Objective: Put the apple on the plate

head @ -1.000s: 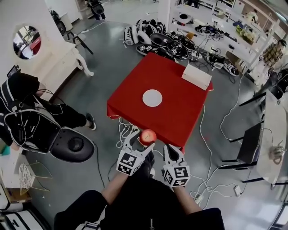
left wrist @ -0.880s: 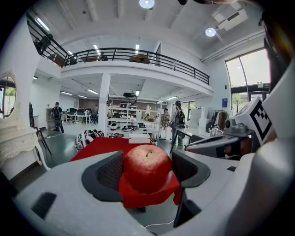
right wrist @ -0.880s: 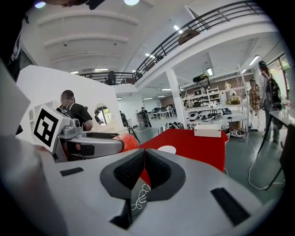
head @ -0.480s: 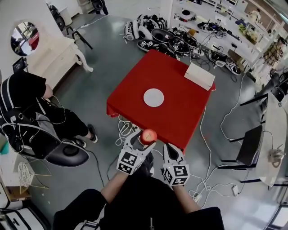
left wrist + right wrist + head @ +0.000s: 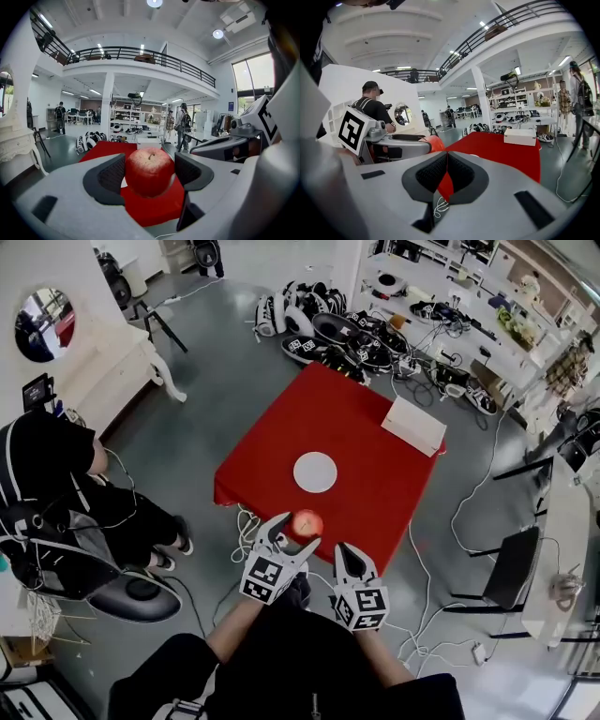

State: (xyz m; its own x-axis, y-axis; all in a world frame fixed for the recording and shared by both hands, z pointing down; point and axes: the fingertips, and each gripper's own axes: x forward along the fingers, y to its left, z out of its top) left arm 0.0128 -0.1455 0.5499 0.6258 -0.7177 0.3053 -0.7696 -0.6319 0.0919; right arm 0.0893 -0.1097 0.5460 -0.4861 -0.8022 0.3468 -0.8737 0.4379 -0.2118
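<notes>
The left tool clamps the apple by its sides, stem up, ready for setting down. It hangs short of the near edge of the table; the plate waits mid-table. The right tool is closed, empty and idle.

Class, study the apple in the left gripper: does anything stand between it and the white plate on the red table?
Nothing visible does. The left gripper holds the apple at the near edge of the table; only bare red cloth lies between it and the plate.
</notes>
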